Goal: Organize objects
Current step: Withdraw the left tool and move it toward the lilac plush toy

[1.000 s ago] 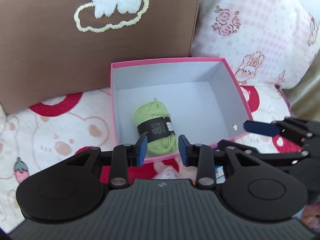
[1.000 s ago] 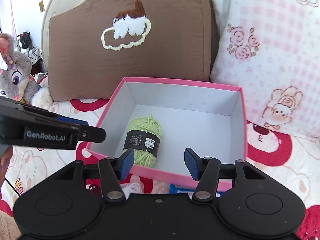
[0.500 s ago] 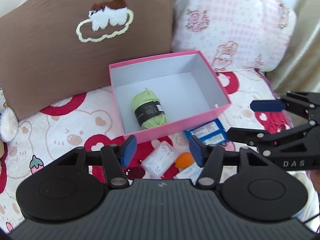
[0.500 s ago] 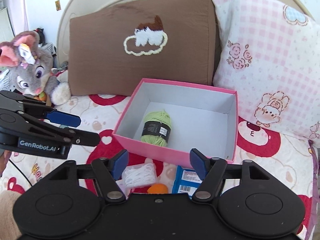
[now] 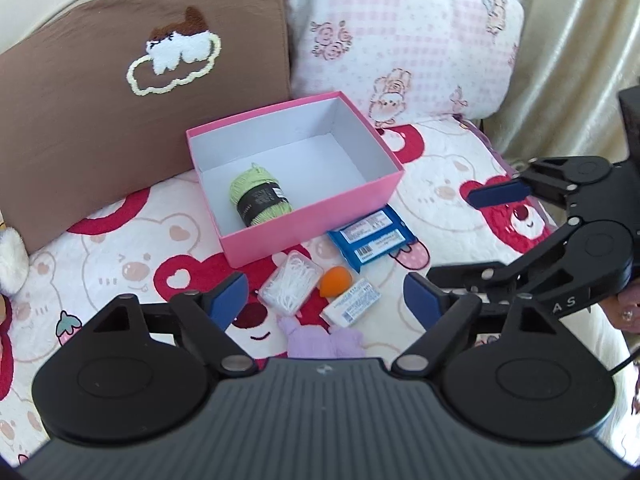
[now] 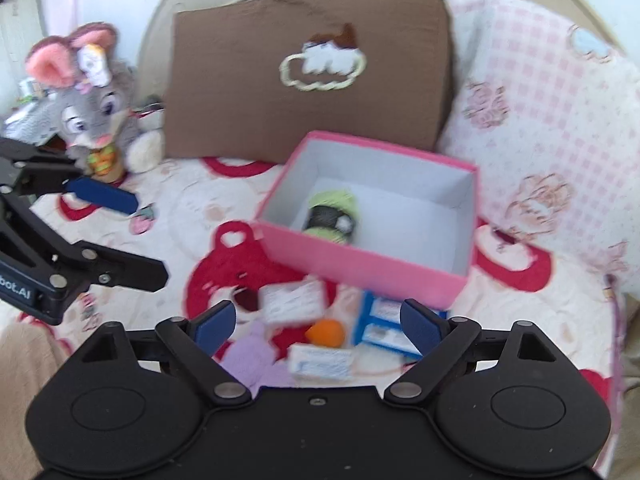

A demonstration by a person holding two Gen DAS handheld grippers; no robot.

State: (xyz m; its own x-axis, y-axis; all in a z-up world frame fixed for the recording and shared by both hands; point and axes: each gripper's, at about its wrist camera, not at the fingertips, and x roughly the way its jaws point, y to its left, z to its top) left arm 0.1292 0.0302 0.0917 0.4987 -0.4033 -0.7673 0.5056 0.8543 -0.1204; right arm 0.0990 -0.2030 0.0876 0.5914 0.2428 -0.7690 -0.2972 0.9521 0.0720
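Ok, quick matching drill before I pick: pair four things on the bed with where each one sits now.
Things:
1. green yarn
2. blue packets
3. orange sponge
4. purple cloth

Places:
A. nearest the left gripper, below the other loose items
B. inside the pink box
C. against the box's front right corner
D. between the clear floss-pick box and the white packet

Pairs: 1-B, 2-C, 3-D, 4-A

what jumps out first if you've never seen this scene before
The open pink box in the middle of the bear-print bedspread catches the eye first, with a green yarn ball lying alone inside it. Just in front of the box sits a small scatter: a blue packet, a clear box of white picks, an orange sponge and a purple fabric piece. Both the left gripper and the right gripper hang open above them, holding nothing.
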